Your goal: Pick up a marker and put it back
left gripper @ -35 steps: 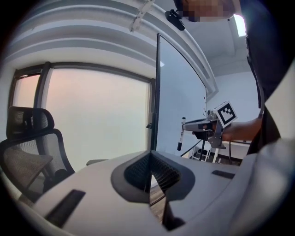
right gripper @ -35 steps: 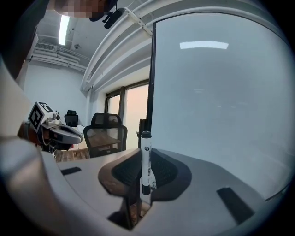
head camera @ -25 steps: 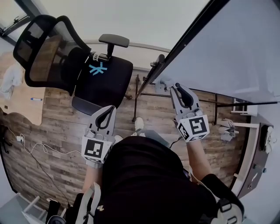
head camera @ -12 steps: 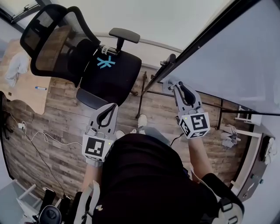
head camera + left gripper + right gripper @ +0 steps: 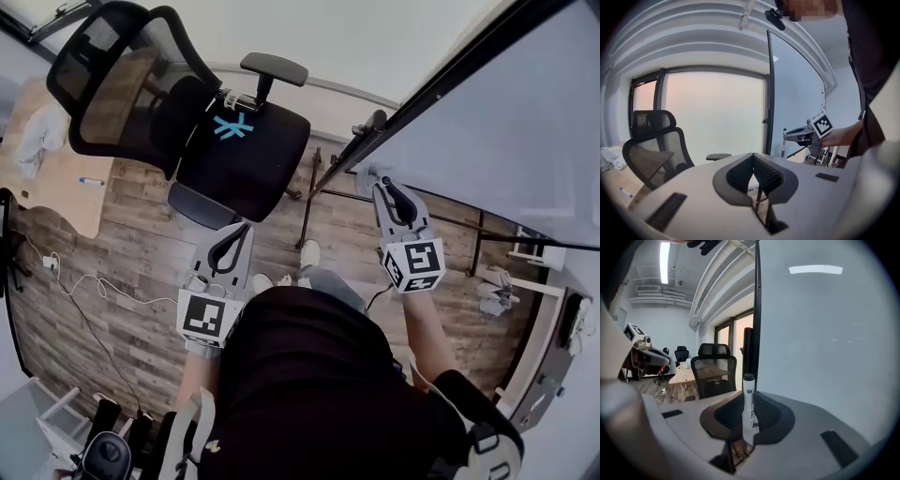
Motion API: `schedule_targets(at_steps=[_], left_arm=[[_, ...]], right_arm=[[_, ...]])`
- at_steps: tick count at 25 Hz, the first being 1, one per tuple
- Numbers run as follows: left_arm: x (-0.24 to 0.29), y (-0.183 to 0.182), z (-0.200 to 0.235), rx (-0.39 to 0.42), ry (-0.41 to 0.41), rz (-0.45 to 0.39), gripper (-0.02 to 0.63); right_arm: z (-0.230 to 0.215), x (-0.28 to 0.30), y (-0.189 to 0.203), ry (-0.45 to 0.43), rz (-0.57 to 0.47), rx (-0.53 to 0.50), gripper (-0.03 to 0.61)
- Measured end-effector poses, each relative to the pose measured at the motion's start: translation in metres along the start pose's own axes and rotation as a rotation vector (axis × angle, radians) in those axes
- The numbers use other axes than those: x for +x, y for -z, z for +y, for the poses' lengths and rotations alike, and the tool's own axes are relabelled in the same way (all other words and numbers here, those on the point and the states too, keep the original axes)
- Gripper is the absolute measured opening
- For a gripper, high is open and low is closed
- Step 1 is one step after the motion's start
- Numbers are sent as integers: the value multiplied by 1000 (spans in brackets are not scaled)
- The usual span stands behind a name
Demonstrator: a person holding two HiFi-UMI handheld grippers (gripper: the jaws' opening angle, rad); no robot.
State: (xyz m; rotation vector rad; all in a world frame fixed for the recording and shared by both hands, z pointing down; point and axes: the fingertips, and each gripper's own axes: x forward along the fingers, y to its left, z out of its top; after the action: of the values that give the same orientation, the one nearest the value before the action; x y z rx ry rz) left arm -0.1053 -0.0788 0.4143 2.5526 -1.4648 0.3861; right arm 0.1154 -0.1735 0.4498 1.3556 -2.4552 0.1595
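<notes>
Marker [image 5: 748, 404]: right gripper [image 5: 382, 187] is clamping it upright beside whiteboard [image 5: 825, 333]; pickup done, return pending. Left gripper [image 5: 753, 158] is hanging closed, empty.

The lower end of the upright white marker [image 5: 748, 401] with a dark cap sinks out of sight between the dark ribbed pads [image 5: 771, 414] of your right gripper [image 5: 746, 428], and the print on its barrel is too blurred to read. In the head view that marker is too small to pick out at the gripper's tip, and your black-clad torso [image 5: 309, 394] hides the floor beneath you. The large white board in a black frame [image 5: 525, 122] runs off the top and right edges there, and the small blue-tipped pen [image 5: 91, 181] on the wooden desk [image 5: 52, 202] is too tiny to identify.
</notes>
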Motion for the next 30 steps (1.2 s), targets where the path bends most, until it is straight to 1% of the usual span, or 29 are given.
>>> schedule_targets(at_steps=[6,9,14,22,27,30], left_arm=[[-3,4,2,9,-1,-6,6],[-4,5,1,16,1,-6,6],[-5,6,1,-1,-5,13,6],[-5,7,1,15,-5,-1,6],[-6,7,0,1,-7,10,6],[-7,6,0,2,-5,7,6]], right_arm=[[3,5,12,16,30,-53,78],[3,6,17,17,39,-48,78],[2,9,24,21,57,-41,78],[4,11,33,19,79,-35,78],[4,12,33,14,83,-31,78],[5,11,31,11,76,-21,102]])
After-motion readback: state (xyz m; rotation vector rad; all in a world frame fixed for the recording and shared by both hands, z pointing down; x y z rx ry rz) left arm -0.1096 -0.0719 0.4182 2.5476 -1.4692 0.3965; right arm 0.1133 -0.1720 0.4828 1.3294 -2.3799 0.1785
